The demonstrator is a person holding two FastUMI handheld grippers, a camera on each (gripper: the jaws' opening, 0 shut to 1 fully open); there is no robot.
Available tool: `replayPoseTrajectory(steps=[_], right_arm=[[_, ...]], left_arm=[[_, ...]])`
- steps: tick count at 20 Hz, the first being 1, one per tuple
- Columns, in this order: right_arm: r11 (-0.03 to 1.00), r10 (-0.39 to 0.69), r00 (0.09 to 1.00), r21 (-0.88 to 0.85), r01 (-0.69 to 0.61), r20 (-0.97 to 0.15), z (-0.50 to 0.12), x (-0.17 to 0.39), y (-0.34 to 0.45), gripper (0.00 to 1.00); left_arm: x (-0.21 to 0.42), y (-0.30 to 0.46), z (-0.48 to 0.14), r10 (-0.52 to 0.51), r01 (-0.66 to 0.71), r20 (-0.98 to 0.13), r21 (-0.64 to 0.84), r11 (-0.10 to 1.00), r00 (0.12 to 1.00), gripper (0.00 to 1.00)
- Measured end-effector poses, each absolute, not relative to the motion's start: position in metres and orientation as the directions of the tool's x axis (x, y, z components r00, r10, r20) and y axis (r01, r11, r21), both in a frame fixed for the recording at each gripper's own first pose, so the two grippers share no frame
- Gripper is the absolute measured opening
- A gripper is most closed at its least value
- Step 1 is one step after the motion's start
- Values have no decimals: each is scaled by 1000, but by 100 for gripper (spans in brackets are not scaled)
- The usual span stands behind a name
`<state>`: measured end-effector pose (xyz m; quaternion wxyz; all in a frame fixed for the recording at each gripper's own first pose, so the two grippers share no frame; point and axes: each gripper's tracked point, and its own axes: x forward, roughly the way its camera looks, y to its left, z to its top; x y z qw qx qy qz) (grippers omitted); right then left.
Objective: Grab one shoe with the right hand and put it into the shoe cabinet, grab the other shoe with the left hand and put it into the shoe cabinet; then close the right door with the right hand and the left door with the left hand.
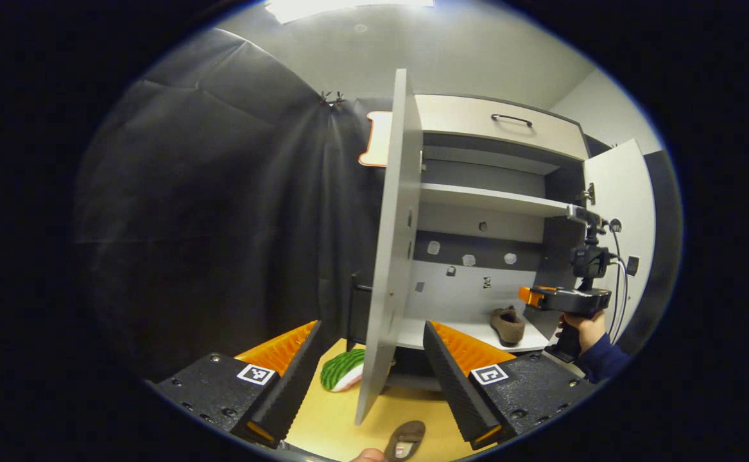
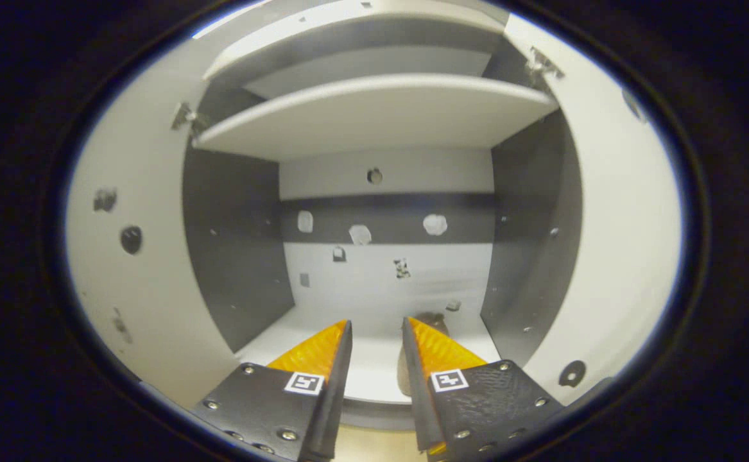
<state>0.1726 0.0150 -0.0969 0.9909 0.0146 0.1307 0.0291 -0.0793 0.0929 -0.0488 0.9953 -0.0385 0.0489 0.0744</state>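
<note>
The shoe cabinet [image 1: 490,200] stands with both doors swung out. A brown shoe [image 1: 509,325] lies on its bottom shelf, toward the right. A second brown shoe [image 1: 406,440] rests on the yellow floor in front of the left door [image 1: 390,256]. My left gripper [image 1: 371,325] is open and holds nothing; it sits back from the cabinet, above the floor shoe. A hand holds my right gripper [image 1: 528,297] just right of the shelved shoe. In the right gripper view, my right gripper [image 2: 375,322] is open, and the shelved shoe [image 2: 432,319] peeks out behind its right finger.
The right door [image 1: 618,218] hangs open behind the right hand. A drawer with a dark handle [image 1: 512,120] tops the cabinet. A green-striped object [image 1: 342,371] lies on the floor [image 1: 329,417] left of the left door. An upper shelf [image 2: 374,115] spans the cabinet.
</note>
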Motion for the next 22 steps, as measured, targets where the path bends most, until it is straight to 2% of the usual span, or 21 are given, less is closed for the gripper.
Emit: replayPoseTrajectory(steps=[5,9,10,11,13,14,17,18,22], right_arm=[[998,67,987,25,-64,-145,-25,107,11,43],[997,66,993,44,-62,-94,11,66,7,43],[997,63,995,51,-59,-82,20,57,4,46],[997,60,996,57,-56,-71,26,52,2,43],[995,62,997,76,-57,-52,39,38,-1,46],[995,63,997,82,-59,-37,40,25,-1,43],[995,45,999,85,-45,0,46,8,-11,43],[996,40,999,82,-40,4,48,6,-12,46],[999,23,999,29,-23,27,47,-2,-19,46]], left_arm=[[-63,58,-94,19,-32,-182,-72,997,983,95],[-51,40,-142,-44,30,-272,-55,998,961,96],[-49,37,-158,-57,44,-302,-51,998,951,98],[-46,34,-169,-69,56,-321,-49,997,945,93],[-43,29,-199,-92,82,-379,-44,996,921,96],[-42,27,-218,-104,96,-414,-38,995,904,96],[-41,15,-287,-144,159,-548,-20,987,824,96],[-43,12,-311,-150,174,-597,-18,985,788,96],[-53,20,-372,-159,193,-765,-46,980,624,97]])
